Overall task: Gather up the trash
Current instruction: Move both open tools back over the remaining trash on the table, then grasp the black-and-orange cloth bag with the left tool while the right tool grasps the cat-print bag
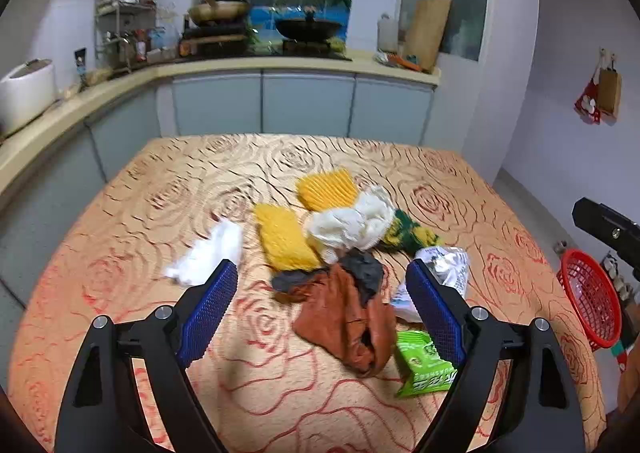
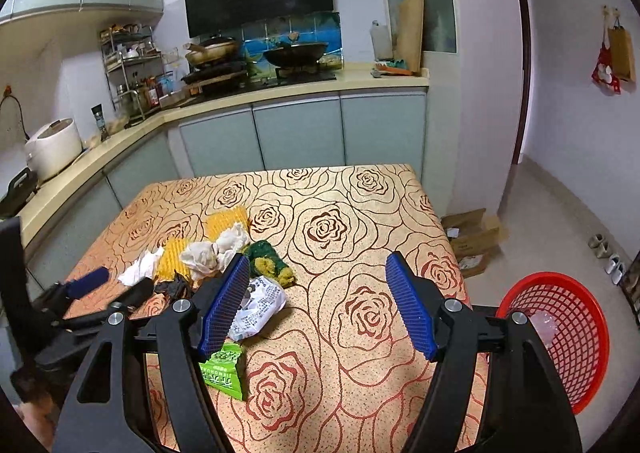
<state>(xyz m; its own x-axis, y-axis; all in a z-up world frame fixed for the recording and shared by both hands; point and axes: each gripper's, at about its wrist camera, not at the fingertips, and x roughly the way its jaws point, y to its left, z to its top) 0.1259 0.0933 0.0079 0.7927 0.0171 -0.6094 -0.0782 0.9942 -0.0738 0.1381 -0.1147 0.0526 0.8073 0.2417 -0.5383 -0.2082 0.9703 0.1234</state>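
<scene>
Red basket (image 1: 590,299) half behind table edge

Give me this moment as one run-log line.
left gripper: jaws open, empty, over brown cloth | right gripper: jaws open, empty | red basket: off table's right edge | green packet: on table

My left gripper (image 1: 322,295) is held forward and tilted down, its 2 blue-padded jaws spread wide with nothing between the pads. My right gripper (image 2: 318,303) is posed the same way, jaws wide apart and empty. In the right wrist view my left gripper (image 2: 110,285) shows at the left edge, slightly blurred. In the left wrist view, part of my right gripper's black body (image 1: 608,229) shows at the right edge.
</scene>
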